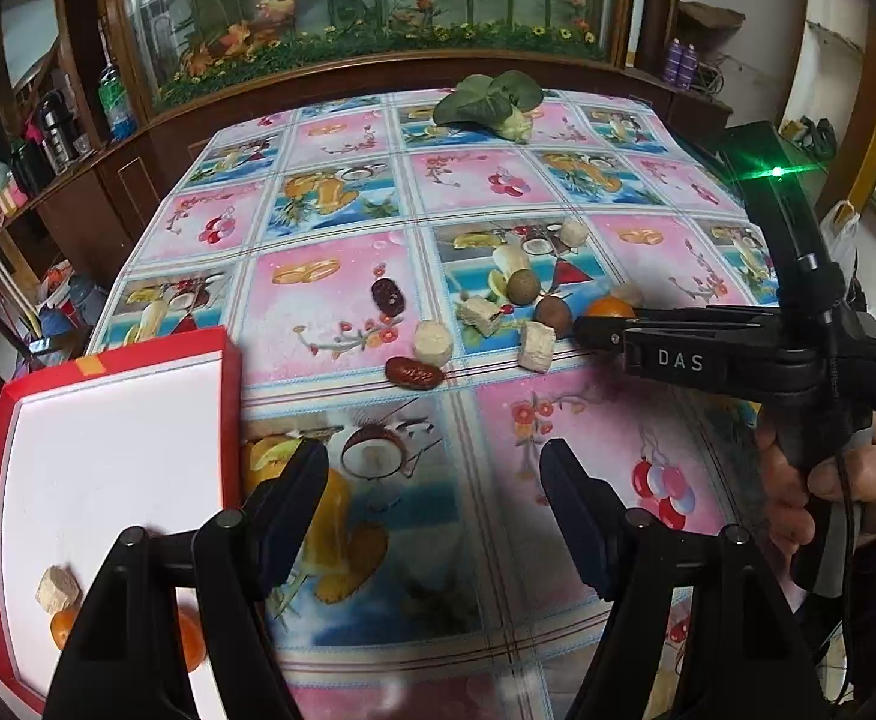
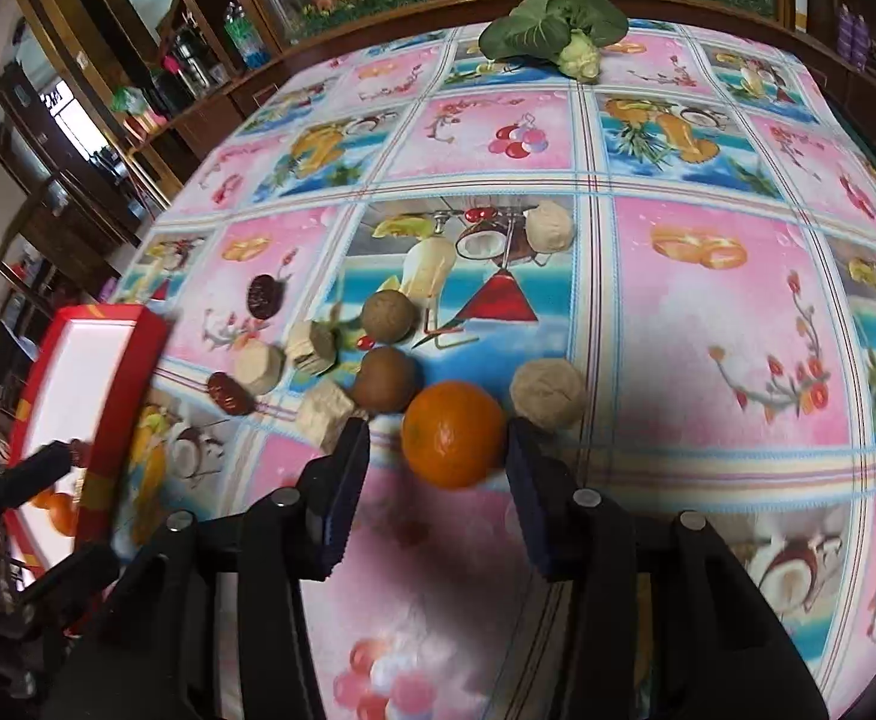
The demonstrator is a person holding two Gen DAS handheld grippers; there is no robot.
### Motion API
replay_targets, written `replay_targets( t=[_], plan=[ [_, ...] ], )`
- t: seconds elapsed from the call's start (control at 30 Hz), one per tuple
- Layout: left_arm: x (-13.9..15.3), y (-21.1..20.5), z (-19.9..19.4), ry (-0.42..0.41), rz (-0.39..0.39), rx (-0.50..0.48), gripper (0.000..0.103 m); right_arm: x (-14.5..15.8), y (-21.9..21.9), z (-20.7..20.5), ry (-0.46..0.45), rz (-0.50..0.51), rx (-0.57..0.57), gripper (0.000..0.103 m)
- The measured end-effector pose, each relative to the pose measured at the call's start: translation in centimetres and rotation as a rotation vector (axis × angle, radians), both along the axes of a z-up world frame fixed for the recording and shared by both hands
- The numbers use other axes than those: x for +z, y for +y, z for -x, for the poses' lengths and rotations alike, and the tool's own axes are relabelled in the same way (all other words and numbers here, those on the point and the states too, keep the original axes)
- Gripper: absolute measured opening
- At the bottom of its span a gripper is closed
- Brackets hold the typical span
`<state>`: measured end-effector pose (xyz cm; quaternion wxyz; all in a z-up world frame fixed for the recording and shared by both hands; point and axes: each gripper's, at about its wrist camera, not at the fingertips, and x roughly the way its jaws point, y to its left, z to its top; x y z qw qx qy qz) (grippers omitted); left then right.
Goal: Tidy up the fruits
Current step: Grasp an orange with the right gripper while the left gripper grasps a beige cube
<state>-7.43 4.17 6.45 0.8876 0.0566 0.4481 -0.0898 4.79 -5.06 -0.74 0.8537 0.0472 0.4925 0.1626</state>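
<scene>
An orange (image 2: 451, 433) lies on the fruit-print tablecloth between the jaws of my right gripper (image 2: 438, 435). The right pad is at its skin, while a gap shows at the left pad, so the gripper is open. In the left wrist view the right gripper (image 1: 594, 330) reaches in from the right to that orange (image 1: 609, 306). My left gripper (image 1: 435, 456) hangs open over bare cloth beside the red box (image 1: 231, 396). The box holds a pale chunk (image 1: 57, 585) and two oranges (image 1: 63, 627), partly hidden by my fingers.
Loose on the cloth near the orange are two brown round fruits (image 2: 385, 385), red dates (image 1: 414, 372), several pale chunks (image 1: 537, 345) and a pale ball (image 2: 549, 393). A leafy green vegetable (image 2: 558, 30) lies at the far edge. A wooden cabinet stands behind the table.
</scene>
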Motion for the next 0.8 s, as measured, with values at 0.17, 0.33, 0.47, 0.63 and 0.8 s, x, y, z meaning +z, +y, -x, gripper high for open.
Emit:
replay_targets(
  t=[0.17,0.33,0.47,0.63,0.8],
  plan=[
    [-0.8,-2.4,-2.0,0.039,0.008,-0.049,0.071,-0.1,-1.4,-0.1,-0.001,-0.046,0.006,0.036],
    [-2.1,-4.4,-4.3,0.086,0.016,-0.068,0.056,0.9,-5.8,1.2,-0.019,-0.217,-0.010,0.036],
    [-3.1,-5.3,-5.7,0.117,0.017,-0.065,0.047,1.9,-9.9,2.1,-0.097,-0.288,-0.088,0.036],
    [-3.8,-6.0,-7.0,0.130,0.021,-0.069,0.035,1.9,-12.6,2.0,-0.119,-0.332,-0.161,0.036],
    [-4.5,-6.3,-7.3,0.132,0.031,-0.081,0.022,1.6,-12.8,1.7,-0.105,-0.327,-0.176,0.036]
  ],
)
